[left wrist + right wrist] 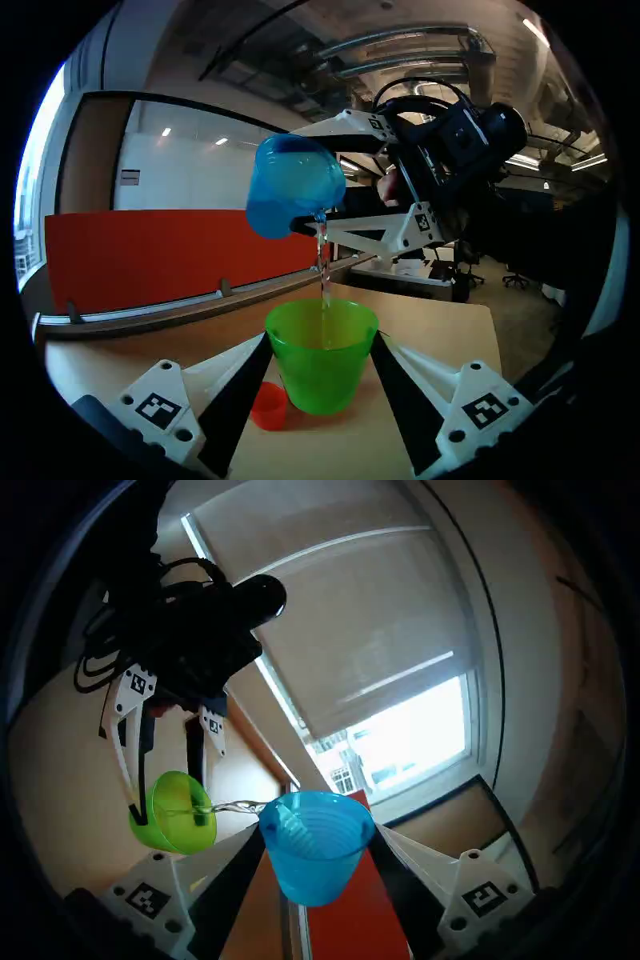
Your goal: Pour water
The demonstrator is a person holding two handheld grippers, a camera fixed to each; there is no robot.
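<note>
In the left gripper view my left gripper (pixel 322 368) is shut on a green cup (pixel 322 352), held upright just above the wooden table (pixel 432 320). Above it hangs a blue cup (pixel 292 192), tipped over, with a thin stream of water (pixel 323 268) falling from its rim into the green cup. My right gripper (pixel 308 180) holds that blue cup from the right. In the right gripper view my right gripper (pixel 318 856) is shut on the blue cup (pixel 316 848), and water (pixel 232 806) runs across to the green cup (pixel 174 812) held by the left gripper (pixel 168 800).
A small red cup (pixel 270 405) stands on the table just left of the green cup. An orange partition (pixel 176 256) runs along the table's far edge. Office chairs (pixel 512 280) stand on the floor at the right. A bright window (pixel 400 736) lies behind the blue cup.
</note>
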